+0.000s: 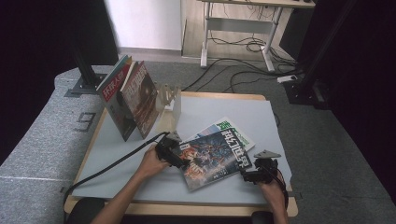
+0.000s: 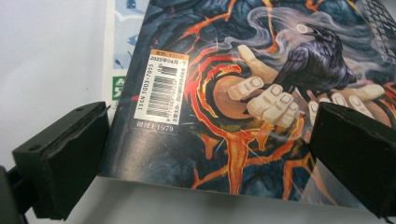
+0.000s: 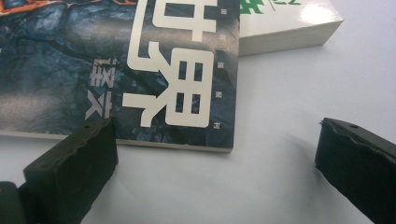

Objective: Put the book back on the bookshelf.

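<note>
A dark magazine (image 1: 215,158) lies flat on the grey surface (image 1: 140,177), slanted, overlapping a white-and-green magazine (image 1: 233,128) beneath it near the middle of the surface.

The left claw (image 1: 180,157) sits at the dark magazine's left end. In the left gripper view its jaws stand wide apart — one just off the cover's left edge, by the white barcode label (image 2: 161,91), the other over the cover's right part, above the painted hand and raven. The cover's near edge runs between the two jaws. The claw is released and grips nothing; whether a jaw rests on the cover I cannot tell.

The right claw (image 1: 247,173) is at the magazine's near right corner. In the right gripper view its jaws are also spread wide: the left jaw sits at the magazine's near edge, below the large white characters, while the right jaw stands well apart over the bare surface. The corner of the cover lies between them — nothing is clamped.

At the back left, two more magazines (image 1: 128,95) stand tilted against each other beside a pale wooden rack (image 1: 170,100).
</note>
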Tool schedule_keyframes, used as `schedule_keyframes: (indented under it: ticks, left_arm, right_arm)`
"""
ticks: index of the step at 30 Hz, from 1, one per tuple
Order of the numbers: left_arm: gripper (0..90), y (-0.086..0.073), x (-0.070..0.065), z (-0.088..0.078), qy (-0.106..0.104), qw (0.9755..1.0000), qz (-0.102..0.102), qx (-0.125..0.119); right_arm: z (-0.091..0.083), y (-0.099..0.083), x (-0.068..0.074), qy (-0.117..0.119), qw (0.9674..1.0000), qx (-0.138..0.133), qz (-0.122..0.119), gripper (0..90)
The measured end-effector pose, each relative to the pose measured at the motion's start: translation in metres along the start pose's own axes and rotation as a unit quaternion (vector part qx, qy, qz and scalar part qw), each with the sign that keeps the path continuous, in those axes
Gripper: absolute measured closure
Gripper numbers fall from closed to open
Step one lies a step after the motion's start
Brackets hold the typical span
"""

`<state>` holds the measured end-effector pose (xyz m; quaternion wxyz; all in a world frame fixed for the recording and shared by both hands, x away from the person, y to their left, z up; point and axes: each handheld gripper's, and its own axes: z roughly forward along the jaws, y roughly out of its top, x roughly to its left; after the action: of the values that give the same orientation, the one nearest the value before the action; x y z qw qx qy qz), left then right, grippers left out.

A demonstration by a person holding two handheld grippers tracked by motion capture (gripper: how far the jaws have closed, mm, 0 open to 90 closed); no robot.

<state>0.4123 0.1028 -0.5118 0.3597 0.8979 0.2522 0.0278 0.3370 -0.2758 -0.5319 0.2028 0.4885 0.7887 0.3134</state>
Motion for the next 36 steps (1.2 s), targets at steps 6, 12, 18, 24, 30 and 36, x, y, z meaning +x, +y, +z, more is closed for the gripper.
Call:
schedule_keyframes:
  ticks: [6,12,18,24,30,36]
  left_arm:
    - [0.0,-0.004,-0.006,-0.003,-0.001,1.0,0.0,0.0]
    - [0.0,-0.009,-0.013,-0.006,-0.005,1.0,0.004,0.002]
    - [0.0,-0.016,-0.021,-0.009,-0.014,0.9999,0.008,-0.001]
    - [0.0,-0.02,-0.028,-0.011,-0.02,0.9997,0.014,-0.003]
    - [0.0,-0.023,-0.031,-0.012,-0.026,0.9996,0.011,-0.009]
    - [0.0,-0.024,-0.033,-0.013,-0.028,0.9995,0.013,-0.009]
  right_arm:
    - [0.002,0.002,-0.003,-0.004,1.0,-0.002,0.003,0.0]
    - [0.002,0.004,-0.007,-0.007,0.9999,-0.006,0.01,0.0]
    - [0.003,0.005,-0.01,-0.009,0.9999,-0.006,0.013,0.0]
    - [0.004,0.005,-0.013,-0.012,0.9998,-0.004,0.016,0.0]
    - [-0.004,0.004,-0.014,-0.005,0.9997,-0.013,0.019,6.5]
    - [-0.007,-0.008,-0.013,-0.002,0.9998,-0.005,0.017,5.6]
